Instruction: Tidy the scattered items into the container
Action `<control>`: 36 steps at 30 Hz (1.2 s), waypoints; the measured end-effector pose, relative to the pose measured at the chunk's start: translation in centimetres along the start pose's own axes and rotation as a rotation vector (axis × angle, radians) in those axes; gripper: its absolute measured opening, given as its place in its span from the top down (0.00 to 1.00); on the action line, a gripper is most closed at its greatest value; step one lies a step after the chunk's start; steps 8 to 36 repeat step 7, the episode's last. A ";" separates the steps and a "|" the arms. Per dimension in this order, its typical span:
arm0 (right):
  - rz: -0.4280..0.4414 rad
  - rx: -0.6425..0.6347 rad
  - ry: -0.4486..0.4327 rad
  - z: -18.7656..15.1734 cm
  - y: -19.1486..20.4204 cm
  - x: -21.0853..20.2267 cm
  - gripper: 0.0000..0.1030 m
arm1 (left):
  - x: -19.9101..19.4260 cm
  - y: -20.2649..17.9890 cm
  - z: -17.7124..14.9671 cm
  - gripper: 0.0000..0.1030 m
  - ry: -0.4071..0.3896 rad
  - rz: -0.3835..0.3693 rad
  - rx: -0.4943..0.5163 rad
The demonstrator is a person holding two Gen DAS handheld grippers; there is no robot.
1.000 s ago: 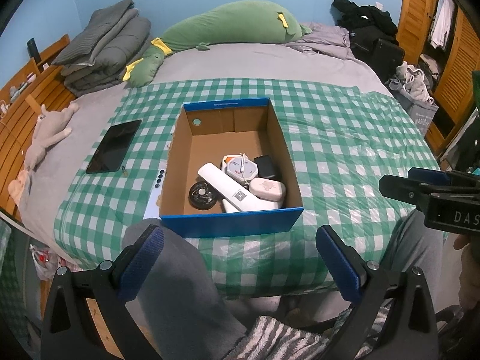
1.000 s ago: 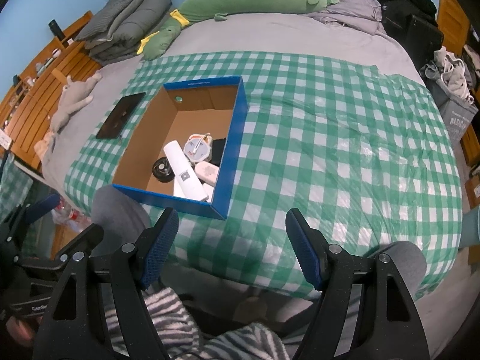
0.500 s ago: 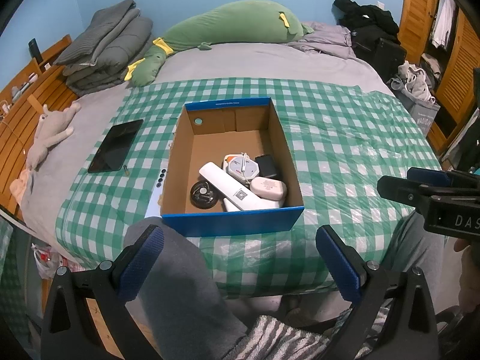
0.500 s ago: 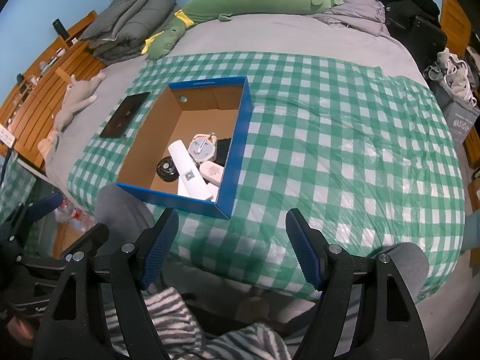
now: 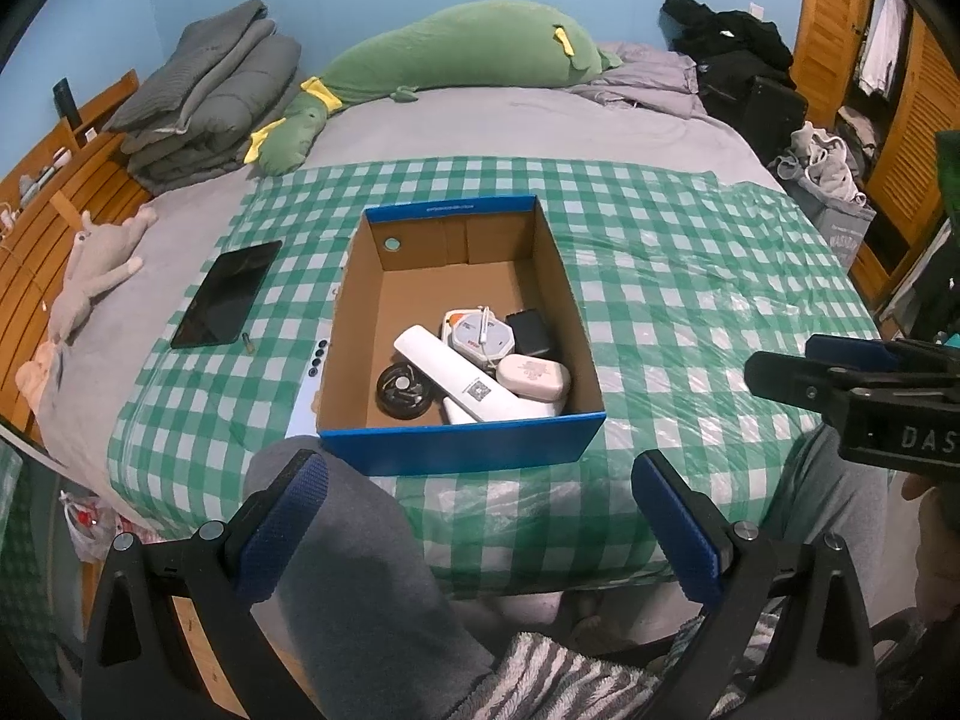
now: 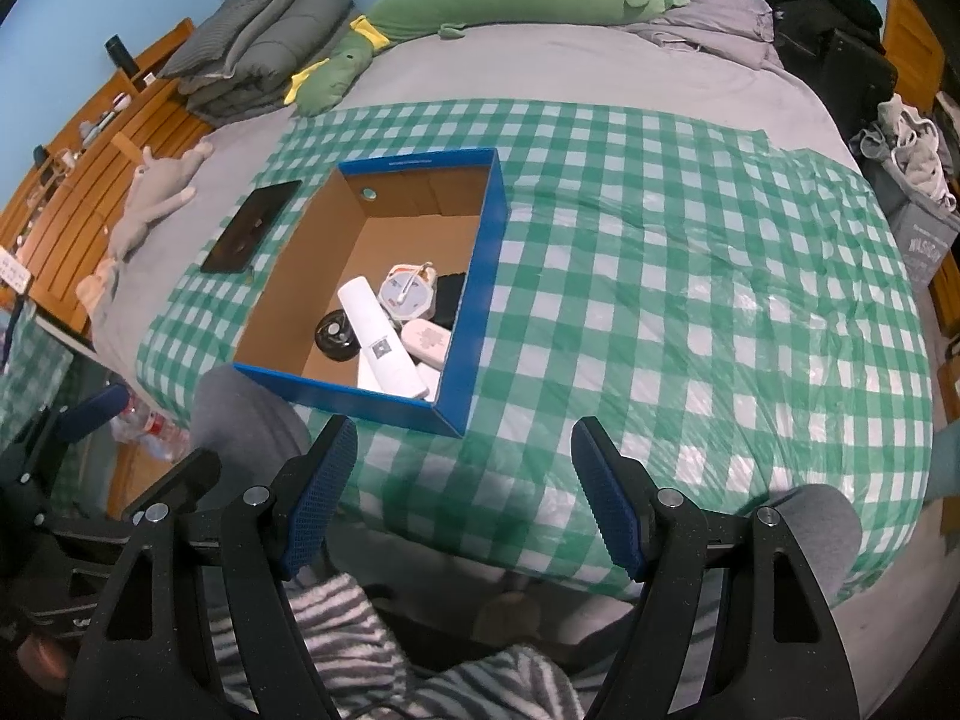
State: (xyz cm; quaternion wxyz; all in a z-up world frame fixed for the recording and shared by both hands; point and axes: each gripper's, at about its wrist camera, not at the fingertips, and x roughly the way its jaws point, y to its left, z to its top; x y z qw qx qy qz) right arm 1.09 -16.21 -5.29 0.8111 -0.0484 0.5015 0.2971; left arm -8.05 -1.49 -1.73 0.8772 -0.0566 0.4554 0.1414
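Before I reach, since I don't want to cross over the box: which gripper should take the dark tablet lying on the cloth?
Left, probably. The tablet lies left of the box, on the left gripper's side; the right gripper would have to cross the box. Both stand open and empty.

The box (image 5: 462,450) is standing open-topped — its far half is lying bare, its near half crowded; a tablet (image 5: 228,294) is lying toward the cloth's (image 6: 690,276) left edge.
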 end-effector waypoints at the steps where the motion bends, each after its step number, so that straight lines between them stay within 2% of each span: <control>1: 0.002 0.000 0.003 0.0 0.1 0.2 0.29 | -0.1 -0.1 0.0 0.01 -0.004 0.002 0.003; 36: 0.003 0.006 0.006 0.0 0.3 0.4 0.29 | 0.0 0.0 0.1 0.01 0.005 -0.001 -0.008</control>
